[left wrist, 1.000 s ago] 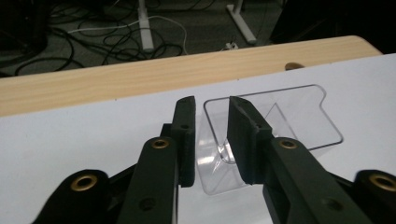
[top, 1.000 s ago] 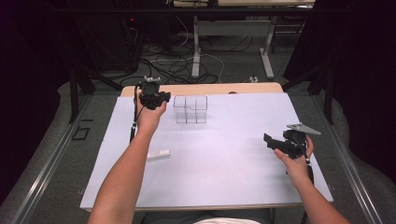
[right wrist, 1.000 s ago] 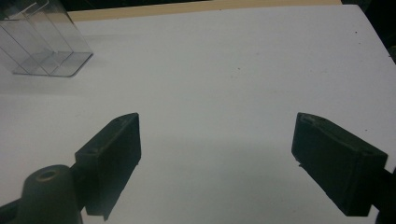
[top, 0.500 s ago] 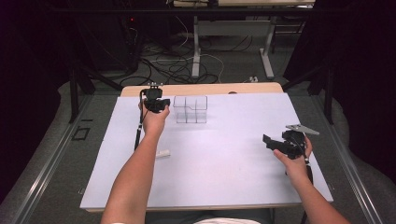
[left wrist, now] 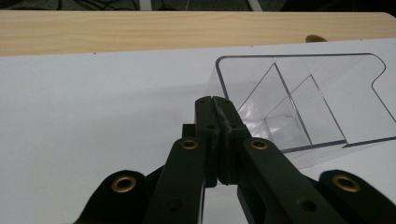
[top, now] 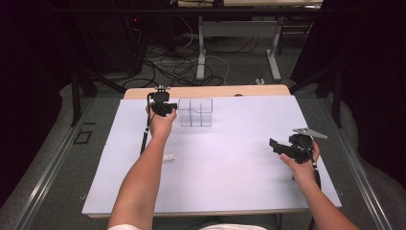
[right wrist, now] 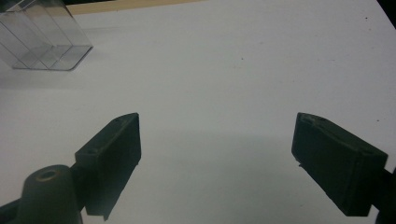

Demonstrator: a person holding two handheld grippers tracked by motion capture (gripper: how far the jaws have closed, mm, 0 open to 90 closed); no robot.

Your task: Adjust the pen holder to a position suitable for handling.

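Black left tool point(left wrist: 215, 100) lower, newly closed.

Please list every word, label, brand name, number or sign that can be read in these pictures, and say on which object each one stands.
None: no readable text stands on the clear plastic organizer, the white table cover, the small white object, or either gripper.

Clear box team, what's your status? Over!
Left gripper shut beside clear box. Right gripper open, empty. Small white piece lies apart, nothing blocking.
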